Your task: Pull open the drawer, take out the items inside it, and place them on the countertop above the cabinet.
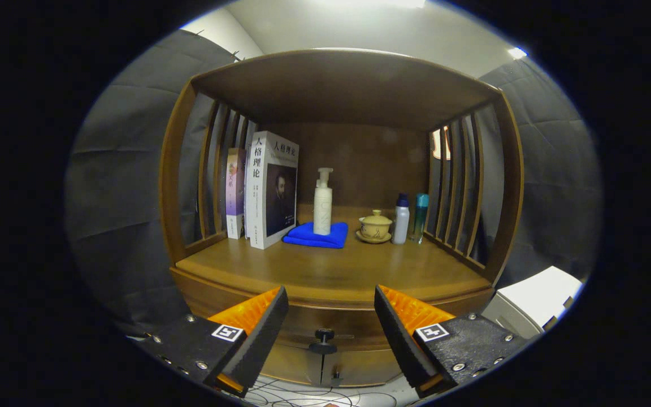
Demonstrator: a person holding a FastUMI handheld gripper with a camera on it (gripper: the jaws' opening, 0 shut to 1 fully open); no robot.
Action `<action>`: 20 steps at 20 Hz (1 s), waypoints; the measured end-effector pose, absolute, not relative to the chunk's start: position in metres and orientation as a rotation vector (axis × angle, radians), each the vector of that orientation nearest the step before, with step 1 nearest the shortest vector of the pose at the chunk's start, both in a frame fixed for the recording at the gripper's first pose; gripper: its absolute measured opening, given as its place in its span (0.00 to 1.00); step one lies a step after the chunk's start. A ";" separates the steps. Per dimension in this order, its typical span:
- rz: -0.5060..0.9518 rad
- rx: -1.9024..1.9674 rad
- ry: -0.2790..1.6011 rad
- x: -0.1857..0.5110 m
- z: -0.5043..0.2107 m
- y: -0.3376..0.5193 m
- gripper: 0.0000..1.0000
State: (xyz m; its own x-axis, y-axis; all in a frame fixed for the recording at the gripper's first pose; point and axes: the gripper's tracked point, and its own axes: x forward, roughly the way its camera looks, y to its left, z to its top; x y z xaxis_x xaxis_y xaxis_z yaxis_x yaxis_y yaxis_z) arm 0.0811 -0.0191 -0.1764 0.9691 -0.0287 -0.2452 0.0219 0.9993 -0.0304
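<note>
Two fingers of hand-held gripper [331,322] spread wide, holding nothing; small black round drawer knob [324,336] between them, w/ brown wooden drawer front [325,328] shut.

Drawer [325,330]: brown wood front, set directly under the countertop [331,271], closed flush with the cabinet face. Small dark round knob [324,335] at its centre. Knob sits between the gripper's [331,322] two fingers, just ahead of them; fingers spread apart, touching nothing. Contents hidden behind the front.
</note>
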 end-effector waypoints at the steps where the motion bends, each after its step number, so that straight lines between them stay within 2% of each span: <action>1: -0.033 -0.026 0.251 0.082 -0.185 -0.019 0.95; 15: -0.076 -0.002 0.307 0.081 -0.264 -0.006 0.95; 17: -0.066 -0.014 0.331 0.083 -0.277 -0.002 0.93; 20: -0.073 -0.014 0.354 0.086 -0.291 -0.003 0.83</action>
